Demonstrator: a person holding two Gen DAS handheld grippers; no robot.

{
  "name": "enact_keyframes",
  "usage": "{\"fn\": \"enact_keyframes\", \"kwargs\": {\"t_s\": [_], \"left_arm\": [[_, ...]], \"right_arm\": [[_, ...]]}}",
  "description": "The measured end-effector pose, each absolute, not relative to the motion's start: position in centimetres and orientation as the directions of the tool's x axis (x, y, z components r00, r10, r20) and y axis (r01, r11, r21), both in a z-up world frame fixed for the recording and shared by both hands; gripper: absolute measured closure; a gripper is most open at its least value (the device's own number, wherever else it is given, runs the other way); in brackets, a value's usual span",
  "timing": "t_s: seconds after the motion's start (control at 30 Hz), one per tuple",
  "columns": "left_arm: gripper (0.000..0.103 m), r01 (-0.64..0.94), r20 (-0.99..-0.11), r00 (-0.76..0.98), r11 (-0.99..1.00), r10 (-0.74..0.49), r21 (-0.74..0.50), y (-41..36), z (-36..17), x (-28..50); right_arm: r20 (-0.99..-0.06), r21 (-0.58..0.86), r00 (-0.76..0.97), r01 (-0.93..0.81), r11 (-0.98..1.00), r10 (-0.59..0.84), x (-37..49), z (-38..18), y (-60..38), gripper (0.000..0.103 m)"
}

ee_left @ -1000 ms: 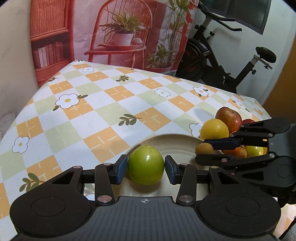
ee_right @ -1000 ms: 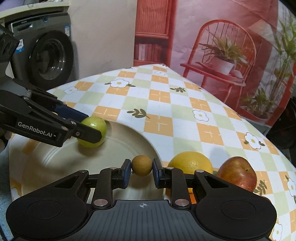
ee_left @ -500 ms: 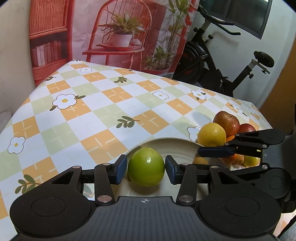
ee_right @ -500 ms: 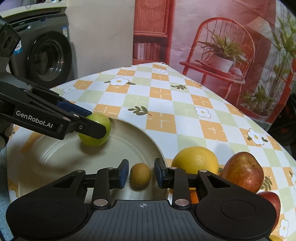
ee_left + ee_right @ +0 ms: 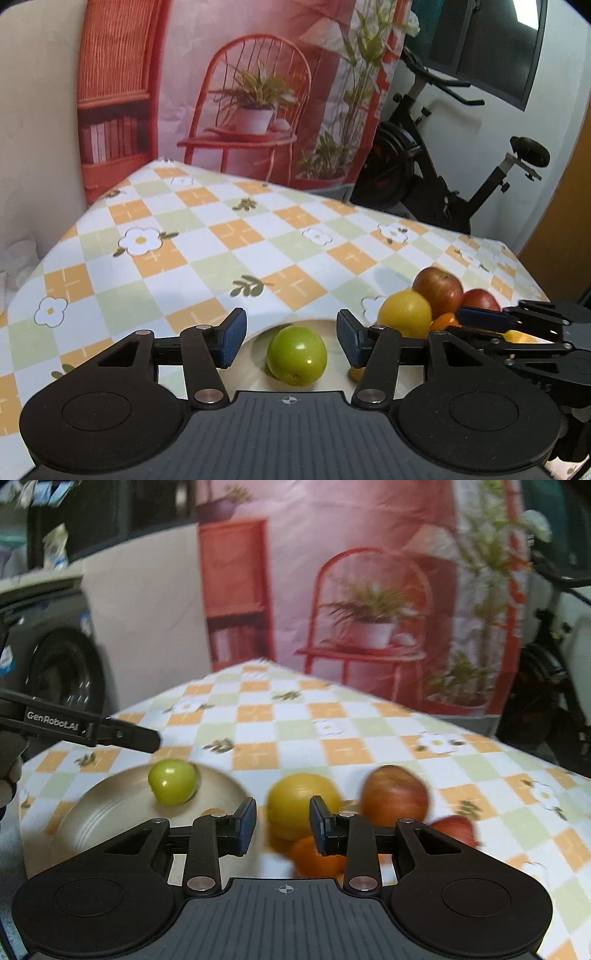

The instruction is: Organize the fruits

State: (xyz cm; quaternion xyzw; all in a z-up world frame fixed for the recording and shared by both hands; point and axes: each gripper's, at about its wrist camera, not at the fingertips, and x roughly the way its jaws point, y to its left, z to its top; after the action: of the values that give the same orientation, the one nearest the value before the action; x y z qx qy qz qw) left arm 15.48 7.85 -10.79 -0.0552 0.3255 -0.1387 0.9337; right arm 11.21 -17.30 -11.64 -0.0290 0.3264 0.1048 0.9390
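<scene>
A green apple [image 5: 297, 355] lies on the cream plate [image 5: 332, 328]; it also shows in the right wrist view [image 5: 172, 781] on the plate [image 5: 110, 812]. My left gripper [image 5: 291, 338] is open and raised above the apple, not touching it. My right gripper [image 5: 282, 825] is open and empty, above a yellow orange [image 5: 301, 805] and a small orange fruit [image 5: 317, 854]. The small brown fruit [image 5: 212, 811] lies on the plate, mostly hidden by my right finger. A red apple [image 5: 393, 794] lies right of the yellow orange.
A checked flower tablecloth [image 5: 236, 236] covers the table. A second red apple [image 5: 456, 829] lies by the fruit pile. An exercise bike [image 5: 443, 177] stands beyond the table's far right. A washing machine [image 5: 55, 664] stands at the left.
My left gripper opened, released the green apple and lifted back. My right gripper left the small brown fruit on the plate, rose and swung right over the fruit pile.
</scene>
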Motion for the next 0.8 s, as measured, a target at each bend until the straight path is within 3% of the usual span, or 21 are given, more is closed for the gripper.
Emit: {"fn": "enact_keyframes", "kwargs": {"t_s": [0.47, 0.8], "left_arm": [[0.046, 0.3, -0.552, 0.76, 0.939, -0.342, -0.169, -0.8, -9.8, 12.8], [0.046, 0.361, -0.566, 0.747, 0.928, -0.349, -0.096, -5.9, -11.6, 10.2]], "right_arm": [[-0.539, 0.059, 0.841, -0.011, 0.998, 0.041, 4.1, -11.8, -25.9, 0.073], [-0.521, 0.056, 0.854, 0.029, 0.998, 0.004, 0.4, -13.7, -27.9, 0.072]]}}
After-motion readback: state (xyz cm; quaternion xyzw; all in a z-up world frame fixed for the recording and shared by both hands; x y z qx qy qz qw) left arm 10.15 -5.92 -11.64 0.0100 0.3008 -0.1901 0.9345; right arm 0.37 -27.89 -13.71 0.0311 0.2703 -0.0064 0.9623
